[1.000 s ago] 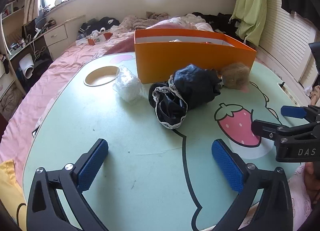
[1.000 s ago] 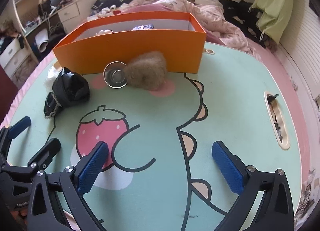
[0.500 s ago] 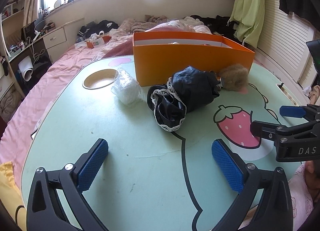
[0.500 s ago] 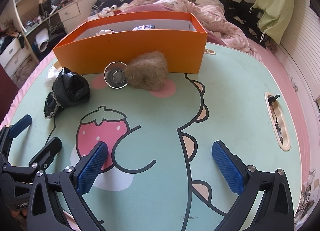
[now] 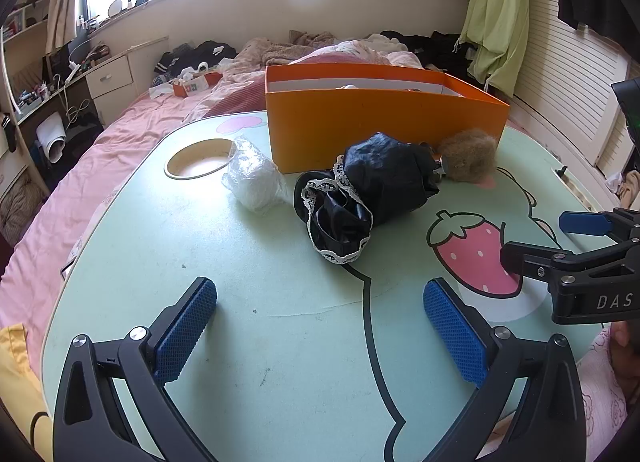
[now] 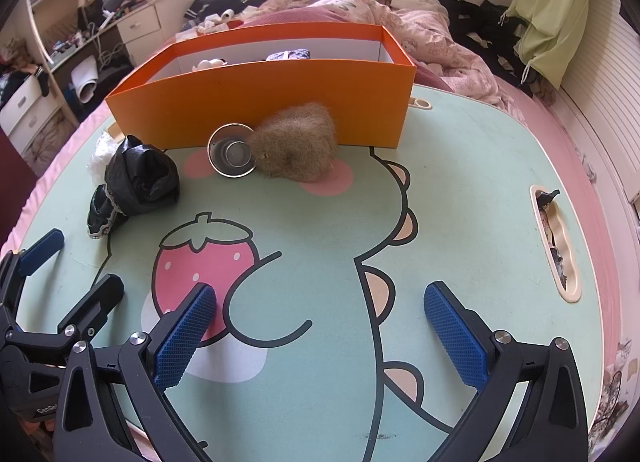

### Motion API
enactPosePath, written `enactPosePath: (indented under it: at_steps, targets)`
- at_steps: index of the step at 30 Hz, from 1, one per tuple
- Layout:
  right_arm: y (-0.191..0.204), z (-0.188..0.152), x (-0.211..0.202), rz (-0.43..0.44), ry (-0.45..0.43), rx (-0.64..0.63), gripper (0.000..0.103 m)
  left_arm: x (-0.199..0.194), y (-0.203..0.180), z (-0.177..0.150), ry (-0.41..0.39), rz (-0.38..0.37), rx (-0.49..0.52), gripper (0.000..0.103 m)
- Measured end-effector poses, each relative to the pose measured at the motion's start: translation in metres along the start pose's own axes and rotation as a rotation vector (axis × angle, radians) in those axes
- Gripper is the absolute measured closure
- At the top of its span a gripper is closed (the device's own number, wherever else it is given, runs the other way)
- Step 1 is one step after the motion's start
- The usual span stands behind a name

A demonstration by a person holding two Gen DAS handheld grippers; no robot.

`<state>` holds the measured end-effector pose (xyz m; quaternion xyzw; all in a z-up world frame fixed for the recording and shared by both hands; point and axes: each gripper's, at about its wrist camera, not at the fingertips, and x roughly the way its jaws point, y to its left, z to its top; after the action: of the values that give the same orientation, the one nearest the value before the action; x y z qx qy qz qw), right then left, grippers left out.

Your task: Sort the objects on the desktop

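— Where were you in the sorting at that point?

— As I judged it, between picks. I had both tools low over the near edge of the green table (image 6: 460, 190), and neither held anything. The left gripper (image 5: 320, 326) had its jaws wide apart with bare tabletop between the blue pads; the right gripper (image 6: 320, 326) was the same, spread over the strawberry print.

— And what was left to sort?

— Four things, all out on the table in front of the orange box (image 6: 280, 102). A black lace-trimmed bundle (image 5: 372, 198) lay nearest my left tool, with a white plastic-wrapped wad (image 5: 254, 182) just beside it and close to the box's left corner. Farther right, a brown fuzzy lump (image 6: 296, 146) sat against the box's front wall, touching a small metal bowl (image 6: 232, 150) tipped on its side. The box already held a few items, though I couldn't make them out.

— So the next move?

— I reckoned the black bundle was the natural pick for the left tool: straight ahead, soft, and loose enough that I'd need to come down over its bulk rather than snag the lace edge. The right tool would suit the fuzzy lump, provided I didn't knock the bowl rolling.
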<state>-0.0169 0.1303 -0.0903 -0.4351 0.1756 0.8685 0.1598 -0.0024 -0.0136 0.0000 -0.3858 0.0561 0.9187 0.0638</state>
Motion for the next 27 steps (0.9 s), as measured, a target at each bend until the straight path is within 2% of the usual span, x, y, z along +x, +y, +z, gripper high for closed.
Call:
enactPosePath:
  at_steps: [27]
  targets:
    - [0.0018,0.0011,0.0002,-0.010,-0.006,0.014,0.000,-0.0007,0.0003,0.0013,-0.006,0.000,0.002,0.000]
